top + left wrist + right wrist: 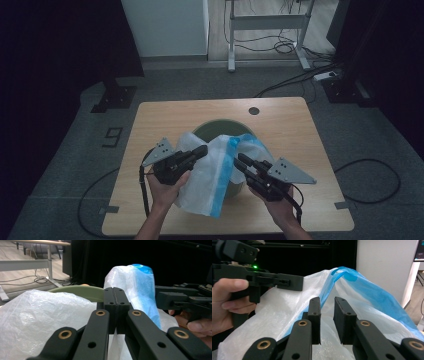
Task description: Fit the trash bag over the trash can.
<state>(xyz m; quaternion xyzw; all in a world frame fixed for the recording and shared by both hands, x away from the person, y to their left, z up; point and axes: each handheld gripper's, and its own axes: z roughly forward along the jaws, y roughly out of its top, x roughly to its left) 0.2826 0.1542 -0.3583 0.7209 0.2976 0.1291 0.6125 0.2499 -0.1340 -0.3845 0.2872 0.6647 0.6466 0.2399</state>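
Toward the near edge of the tabletop (165,112), you had the white plastic bag (202,175) with its blue band draped over the green bin (220,127), spilling toward you. Your left gripper (115,293) was clamped tight on a fold of the bag, jaws together, film pinched between them. Your right gripper (327,315) stood with its jaws slightly apart, the blue-edged rim lying in the gap, not pressed. I'd call this the lining step: opening the bag's mouth to seat it over the bin. The next move looks like a fresh bite on that rim, then spreading. Both hands came in from the near edge, angled inward, left hand (162,192) and right hand (280,207) low, grippers pointing at the bag.
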